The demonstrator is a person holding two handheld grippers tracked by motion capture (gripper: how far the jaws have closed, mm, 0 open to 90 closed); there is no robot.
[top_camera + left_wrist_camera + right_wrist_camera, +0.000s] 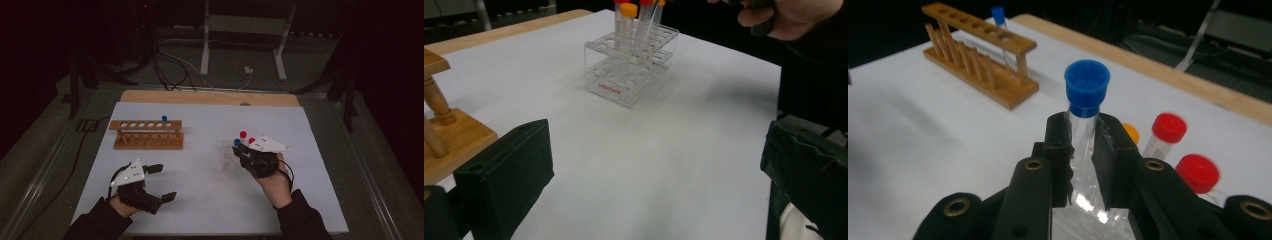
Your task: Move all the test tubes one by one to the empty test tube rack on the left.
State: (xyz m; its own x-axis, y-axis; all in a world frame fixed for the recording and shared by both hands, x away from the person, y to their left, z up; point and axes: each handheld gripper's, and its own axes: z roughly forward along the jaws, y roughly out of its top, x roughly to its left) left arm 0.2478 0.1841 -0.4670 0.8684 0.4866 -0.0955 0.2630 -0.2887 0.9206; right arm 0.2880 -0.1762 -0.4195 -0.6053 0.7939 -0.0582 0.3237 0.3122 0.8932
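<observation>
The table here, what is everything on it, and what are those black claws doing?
White table top: one, with a wood strip along the far edge.
Wooden test-tube rack: one, brown, far left; one blue-capped tube stands in it.
Clear plastic tube rack: one, at right.
Red-capped tubes: two, in the clear rack.
Orange-capped tube: one, in the clear rack.
Blue-capped clear tube: one, clamped upright.
Left gripper: black, open, near left.
Right gripper: black, shut on that tube.

Clear glossy plastic tube w/ matt blue cap; wood rack.
</observation>
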